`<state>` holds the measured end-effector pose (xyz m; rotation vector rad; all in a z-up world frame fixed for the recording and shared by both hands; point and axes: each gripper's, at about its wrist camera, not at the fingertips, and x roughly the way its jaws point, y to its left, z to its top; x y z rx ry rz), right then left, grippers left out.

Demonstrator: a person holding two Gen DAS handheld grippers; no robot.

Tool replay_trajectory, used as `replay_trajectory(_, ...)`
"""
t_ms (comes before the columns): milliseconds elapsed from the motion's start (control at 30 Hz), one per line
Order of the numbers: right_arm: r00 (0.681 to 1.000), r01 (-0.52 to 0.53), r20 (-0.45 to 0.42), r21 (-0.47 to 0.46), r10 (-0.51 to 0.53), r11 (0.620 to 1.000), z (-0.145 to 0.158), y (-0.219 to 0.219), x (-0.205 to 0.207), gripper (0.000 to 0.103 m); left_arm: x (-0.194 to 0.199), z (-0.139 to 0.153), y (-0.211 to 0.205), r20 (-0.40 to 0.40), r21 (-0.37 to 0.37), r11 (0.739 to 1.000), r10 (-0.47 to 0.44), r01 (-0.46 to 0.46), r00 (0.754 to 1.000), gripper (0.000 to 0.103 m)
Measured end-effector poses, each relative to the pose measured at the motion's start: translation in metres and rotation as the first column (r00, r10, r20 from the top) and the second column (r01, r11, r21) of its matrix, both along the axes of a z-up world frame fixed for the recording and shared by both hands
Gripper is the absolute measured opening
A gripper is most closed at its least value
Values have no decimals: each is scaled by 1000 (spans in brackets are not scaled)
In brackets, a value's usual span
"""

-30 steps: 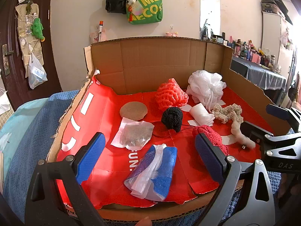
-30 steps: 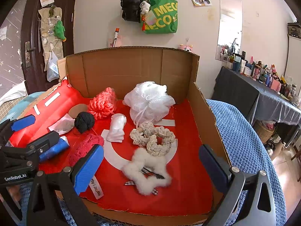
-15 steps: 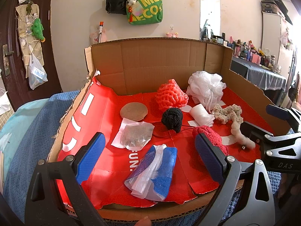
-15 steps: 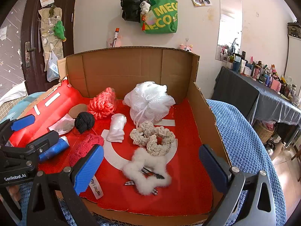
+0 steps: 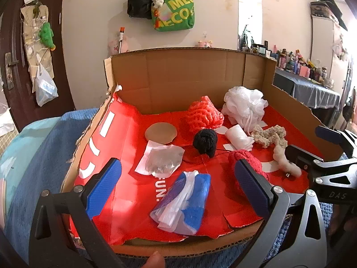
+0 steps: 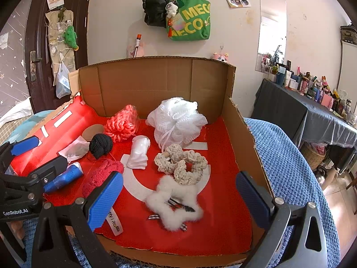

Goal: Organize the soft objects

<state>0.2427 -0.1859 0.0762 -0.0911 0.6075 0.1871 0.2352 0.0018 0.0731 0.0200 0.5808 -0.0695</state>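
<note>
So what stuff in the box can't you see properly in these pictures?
- Dark red knitted piece: left wrist view, the left claw's finger covers its near side; right wrist view, the right claw's finger does.
- Blue and white pouch: right wrist view, mostly behind the left claw's frame.
- White label strip: right wrist view, print too small and partly covered.
- Fluffy white hair clip: left wrist view, partly hidden by the right claw.

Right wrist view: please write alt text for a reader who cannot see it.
The right gripper hangs open and empty over the near edge of a red-lined cardboard box holding soft items: a white fluffy hair clip nearest, a beige crochet scrunchie, a white mesh bath pouf and a black knit ball. The left gripper shows at the left edge.
</note>
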Motion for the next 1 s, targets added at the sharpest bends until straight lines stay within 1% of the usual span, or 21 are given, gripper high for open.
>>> replay_trajectory(167,1000,9,8,26,-9,1000,5,-5,-7,103,-10,8,4,-17,-32,999,-1,1,1000,103)
replay_trajectory(233,1000,12,26,23,-13,1000,10,-6,-15,103,-17,12,5,-19,-46,999,-8,7,1000,103)
replay_trajectory(467,997,-4,72,16,3,1000,30,-5,-54,103,-46,29,0,12,-10,1000,-14,14,1000,103)
replay_trajectory(567,997,-14,79,3,13,1000,35,-2,-71,103,-59,33,-3,2,-4,1000,-19,19,1000,103)
replay_trajectory(700,997,-8,80,-5,8,1000,40,-3,-93,103,-79,31,0,-23,-12,1000,0,0,1000,103)
replay_trajectory(800,998,10,60,-4,-10,1000,39,-6,-103,103,-90,22,5,-58,-36,999,10,-12,998,103)
replay_trajectory(900,1000,18,7,17,-18,1000,30,-12,-109,103,-97,10,6,-101,-39,999,17,-21,995,103)
replay_trajectory(1000,999,25,-39,13,-25,1000,19,-12,-112,103,-100,-5,5,-147,-44,999,5,-11,989,103)
